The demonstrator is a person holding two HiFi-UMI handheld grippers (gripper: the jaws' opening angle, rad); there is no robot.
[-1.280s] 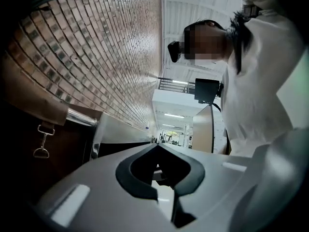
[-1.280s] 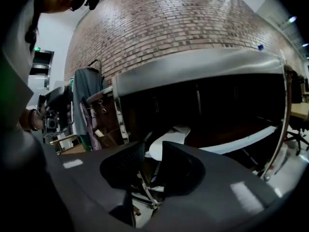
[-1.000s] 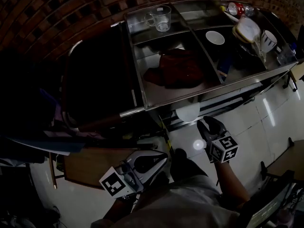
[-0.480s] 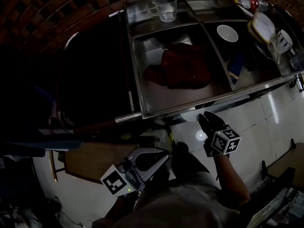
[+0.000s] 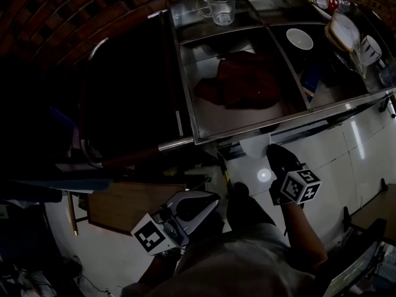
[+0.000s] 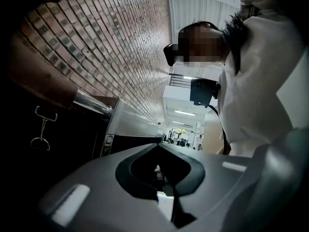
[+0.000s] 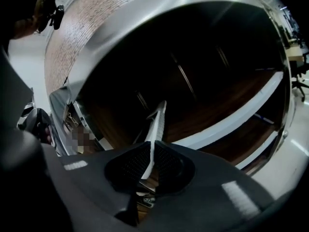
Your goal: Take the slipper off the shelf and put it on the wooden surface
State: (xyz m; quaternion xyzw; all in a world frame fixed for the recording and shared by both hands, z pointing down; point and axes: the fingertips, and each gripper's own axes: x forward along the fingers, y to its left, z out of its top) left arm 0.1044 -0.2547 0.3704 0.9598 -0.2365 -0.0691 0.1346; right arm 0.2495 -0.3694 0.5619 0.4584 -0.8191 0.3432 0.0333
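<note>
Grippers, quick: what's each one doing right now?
Left gripper: shut, empty.
Right gripper: just closed on the thin white flat slipper.

On the shelf (image 5: 185, 85) a mug (image 5: 223, 6) stands behind a cloth (image 5: 247, 82), a bowl (image 5: 299, 39) to their right; the slipper (image 5: 253, 146) lies under its front edge, the wooden surface (image 5: 117, 206) before it, leftward
</note>
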